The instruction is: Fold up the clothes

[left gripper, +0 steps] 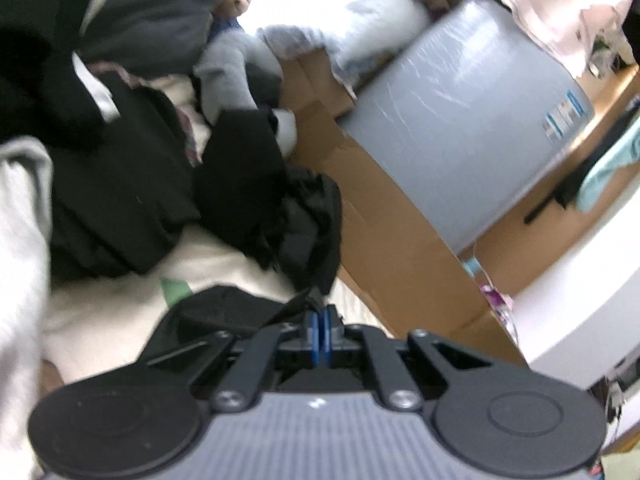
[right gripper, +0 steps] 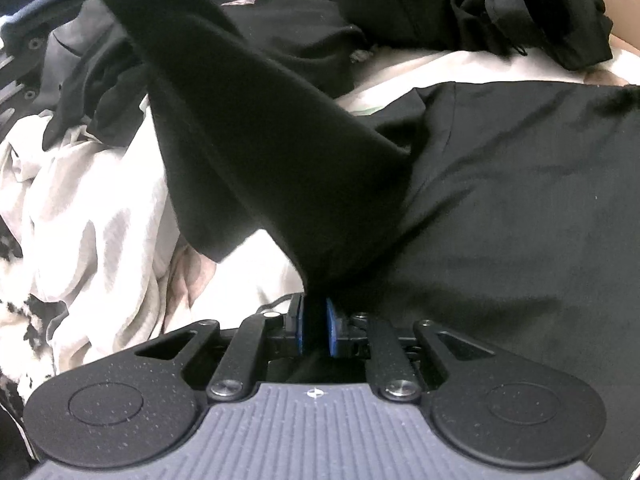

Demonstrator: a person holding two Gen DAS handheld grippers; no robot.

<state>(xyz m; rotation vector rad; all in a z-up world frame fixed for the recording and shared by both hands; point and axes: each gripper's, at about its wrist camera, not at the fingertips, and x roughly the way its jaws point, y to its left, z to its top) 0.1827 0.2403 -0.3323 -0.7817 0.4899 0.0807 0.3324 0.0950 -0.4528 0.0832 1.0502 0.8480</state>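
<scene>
across the bed (right gripper: 400, 64), pale sheet under piles of dark clothes, a black garment (right gripper: 520, 200) lies spread flat at right, one fold of it lifted and stretched up-left. soft, light, limp knit, judged to sag and slide unless pinched at edges or corners. cardboard box (left gripper: 400, 220) beside the bed. right hand-held gripper (right gripper: 315, 328) pinches the lifted fold, pads narrow on cloth. left hand-held gripper (left gripper: 319, 332) is closed tight on a thin black edge (left gripper: 296, 304), likely the same garment's hem.
</scene>
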